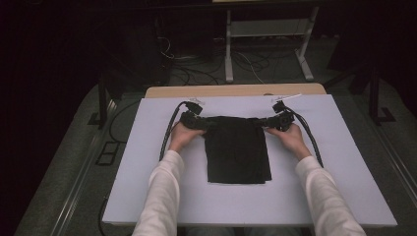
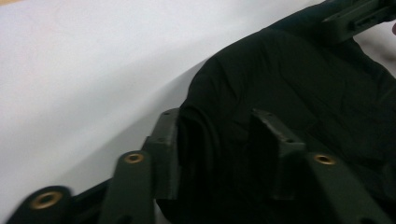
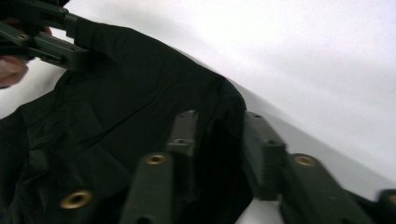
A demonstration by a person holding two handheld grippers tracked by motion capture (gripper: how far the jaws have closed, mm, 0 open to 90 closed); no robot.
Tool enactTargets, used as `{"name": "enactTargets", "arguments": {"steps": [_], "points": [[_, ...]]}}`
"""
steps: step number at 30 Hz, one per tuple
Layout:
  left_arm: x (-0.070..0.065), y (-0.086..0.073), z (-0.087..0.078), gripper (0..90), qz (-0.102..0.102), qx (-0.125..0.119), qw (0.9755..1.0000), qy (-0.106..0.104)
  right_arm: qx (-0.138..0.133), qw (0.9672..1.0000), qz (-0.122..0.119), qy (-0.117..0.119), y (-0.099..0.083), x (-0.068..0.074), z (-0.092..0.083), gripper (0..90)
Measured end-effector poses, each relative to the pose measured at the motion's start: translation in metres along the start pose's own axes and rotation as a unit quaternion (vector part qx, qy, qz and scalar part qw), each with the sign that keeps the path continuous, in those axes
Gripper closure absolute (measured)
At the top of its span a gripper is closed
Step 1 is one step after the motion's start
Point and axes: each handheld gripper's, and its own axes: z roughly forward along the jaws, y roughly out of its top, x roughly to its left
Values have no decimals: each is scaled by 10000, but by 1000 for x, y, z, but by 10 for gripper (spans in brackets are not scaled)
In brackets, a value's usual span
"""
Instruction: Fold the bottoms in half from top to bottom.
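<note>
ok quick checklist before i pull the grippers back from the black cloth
1. Left gripper fingers off the cloth: ok, jaws stand apart, the edge of the black cloth lies loose between them.
2. Right gripper fingers off the cloth: ok, gap shows, corner between them.
3. Cloth folded flat on the white board: ok, neat rectangle.
4. Far edge straight between the two grippers: ok in the high view.
5. Cloth snagged on a finger: cannot tell.

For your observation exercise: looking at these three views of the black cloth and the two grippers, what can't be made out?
- High view: jaws of the left gripper and right gripper merge with the dark cloth; too small.
- Left gripper view: cloth cut off at the right and bottom edges.
- Right gripper view: cloth's left part cut off; jaws hide its near edge.
- Garment type: folded, unclear.
</note>
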Motion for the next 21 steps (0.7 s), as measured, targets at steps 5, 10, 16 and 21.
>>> {"name": "enactTargets", "arguments": {"steps": [5,10,16,21], "points": [[-5,0,-10,346,-12,-43,10000,14,-24,9996,-147,-256,4,8,-9,440],[-11,2,-19,246,96,-98,9998,120,-123,9994,-153,-289,8,12,-19,277],[-17,3,-27,160,13,-266,9996,80,-139,9992,-26,-371,10,13,-29,123],[-20,2,-31,77,35,-281,9987,430,-57,9993,-125,-335,10,15,-39,17]]}}
